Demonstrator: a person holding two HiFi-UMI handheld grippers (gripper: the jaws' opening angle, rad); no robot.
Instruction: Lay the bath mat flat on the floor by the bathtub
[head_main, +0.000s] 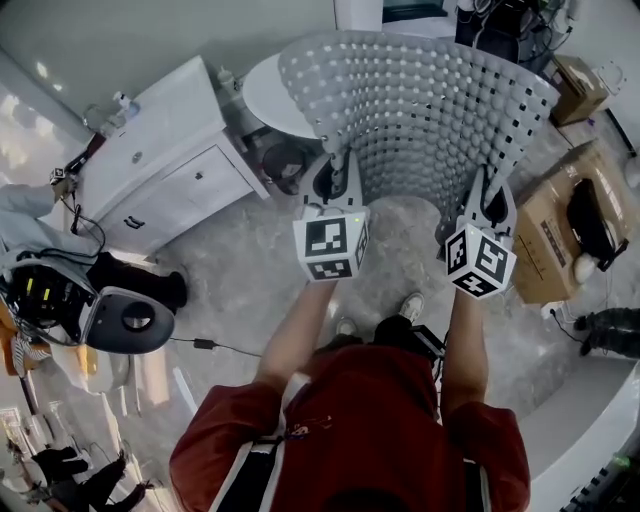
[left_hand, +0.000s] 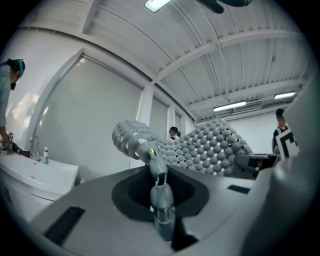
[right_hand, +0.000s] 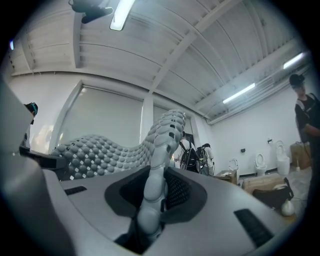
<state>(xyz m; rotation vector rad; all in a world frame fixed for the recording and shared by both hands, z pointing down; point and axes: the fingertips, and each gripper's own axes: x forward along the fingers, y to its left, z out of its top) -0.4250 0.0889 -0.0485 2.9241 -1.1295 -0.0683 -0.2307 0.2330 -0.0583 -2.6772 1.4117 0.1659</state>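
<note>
I hold a grey pebbled bath mat up in the air, spread between both grippers and bowed like a fan above the stone floor. My left gripper is shut on the mat's near left edge. In the left gripper view the mat curls away from the pinched jaws of that gripper. My right gripper is shut on the near right edge. The right gripper view shows the mat rising out of the closed gripper as a ridge. The floor under the mat is hidden.
A white vanity cabinet stands at the left and a round white basin behind the mat. Cardboard boxes sit at the right. A grey machine and a black cable lie at the left. A white curved rim runs bottom right.
</note>
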